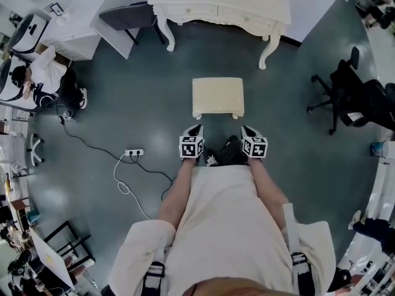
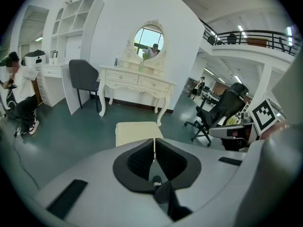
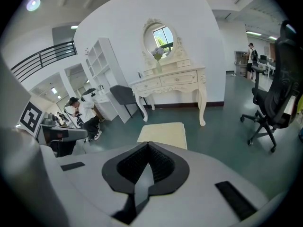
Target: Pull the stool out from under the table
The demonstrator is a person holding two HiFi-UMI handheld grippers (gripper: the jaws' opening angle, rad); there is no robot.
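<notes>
Dark teal floor (image 1: 142, 103) of a large workroom, seen from above. Left hand-held gripper (image 1: 194, 130) and right hand-held gripper (image 1: 247, 130) are both clenched on nothing, side by side just short of the near edge of a cream rectangular padded stool (image 1: 218, 95). That stool stands on open floor, well apart from the ornate cream wooden table (image 1: 203, 10) beyond. The pull-out looks finished; nothing seems left to do.

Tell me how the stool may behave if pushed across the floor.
The stool looks rigid and low, with a wide top, so it probably will not tip easily. The floor looks smooth, so its short legs should slide, not roll.
</notes>
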